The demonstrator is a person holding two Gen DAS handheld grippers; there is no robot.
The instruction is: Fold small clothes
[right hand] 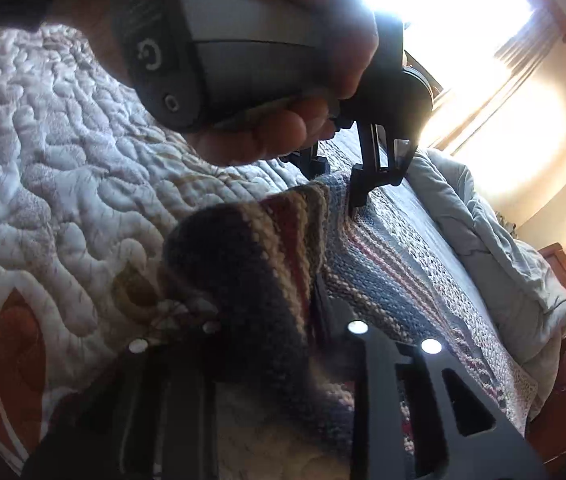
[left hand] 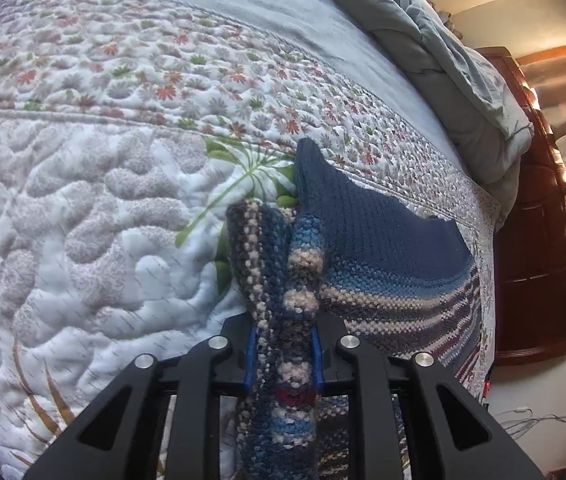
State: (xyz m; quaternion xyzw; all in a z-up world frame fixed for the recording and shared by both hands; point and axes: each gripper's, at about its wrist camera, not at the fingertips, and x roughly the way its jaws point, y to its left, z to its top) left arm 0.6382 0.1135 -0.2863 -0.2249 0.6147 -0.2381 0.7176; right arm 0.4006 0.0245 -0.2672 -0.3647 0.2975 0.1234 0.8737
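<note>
From the left wrist view, the left gripper (left hand: 283, 354) has its blue-lined fingers (left hand: 251, 360) pinching a bunched fold of a knitted garment (left hand: 383, 248) — navy at its upper part, with blue, cream and dark red stripes lower down. The gathered edge rises between the jaws in a thick roll, while the rest of the knit spreads out to the right over the quilted bedspread (left hand: 83, 220). A rumpled grey duvet (left hand: 463, 92) is heaped at the far side of the bed, and a dark wooden cabinet (left hand: 535, 240) stands beyond it.

From the right wrist view, the right gripper (right hand: 279, 320) sits in shadow with a dark striped wad of the same knit pressed between its fingers; the grip looks closed on the cloth, though the pads themselves are hidden by it. Above, a hand (right hand: 283, 136) grips the grey handle (right hand: 223, 52) of the other gripper, whose black fingers come down onto the stripes further along.

The risk, as I judge it, is an uneven fold: both pinches hold thick bunches rather than a clean edge, so the loose knit may sag, stretch or slip out on one side when lifted.

The only marking I can see is a power symbol on the grey handle; no brand or words are readable.
</note>
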